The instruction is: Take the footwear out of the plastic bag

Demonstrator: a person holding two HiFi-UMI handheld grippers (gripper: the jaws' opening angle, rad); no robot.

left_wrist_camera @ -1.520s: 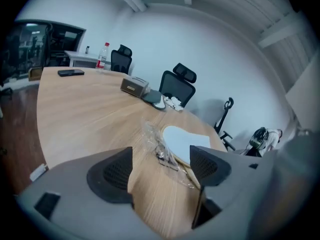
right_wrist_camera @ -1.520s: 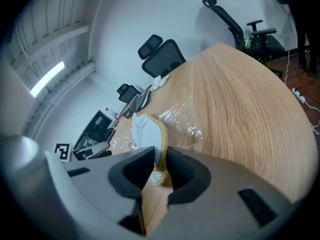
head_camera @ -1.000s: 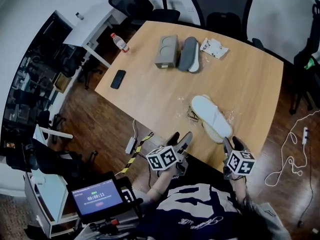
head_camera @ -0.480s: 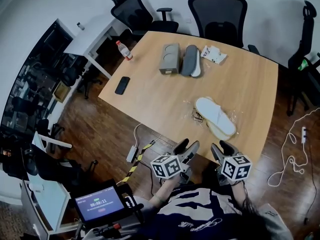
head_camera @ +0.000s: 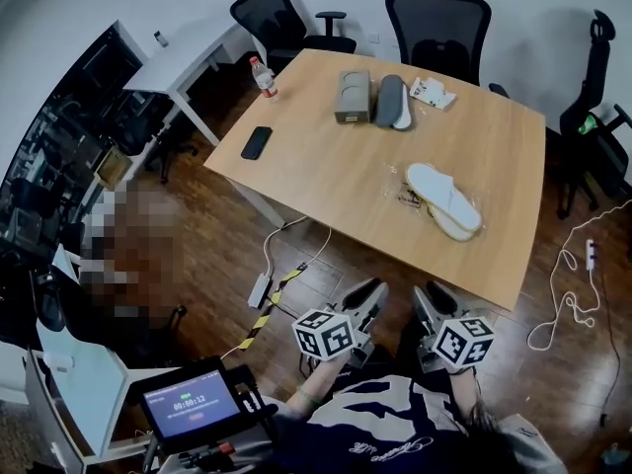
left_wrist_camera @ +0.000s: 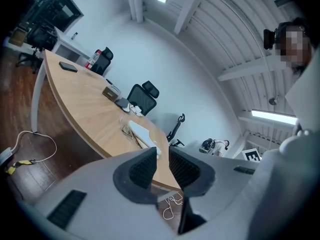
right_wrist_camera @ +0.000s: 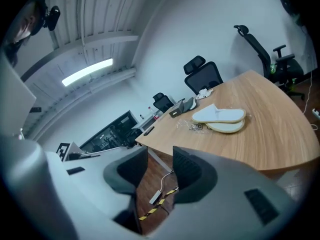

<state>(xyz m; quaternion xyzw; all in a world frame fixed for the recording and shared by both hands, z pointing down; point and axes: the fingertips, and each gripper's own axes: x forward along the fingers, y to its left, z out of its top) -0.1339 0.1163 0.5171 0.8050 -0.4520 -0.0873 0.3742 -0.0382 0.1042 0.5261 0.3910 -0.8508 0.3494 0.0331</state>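
A pair of white slippers lies stacked on the wooden table, near its front right, with crumpled clear plastic bag around the left end. Both grippers hang over the floor, short of the table's front edge and apart from the slippers. My left gripper has its jaws closing to a narrow gap with nothing between them. My right gripper is open, its jaws closing slightly, also with nothing in them. The slippers show ahead in the right gripper view, and beyond the jaws in the left gripper view.
At the table's far end lie a grey slipper pair, a grey box, a packet, a bottle and a phone. Office chairs stand behind. Cables and a power strip lie on the floor.
The person has drawn back from the table, so both grippers now sit farther from the slippers, over the floor. The left gripper's jaws have narrowed a lot.
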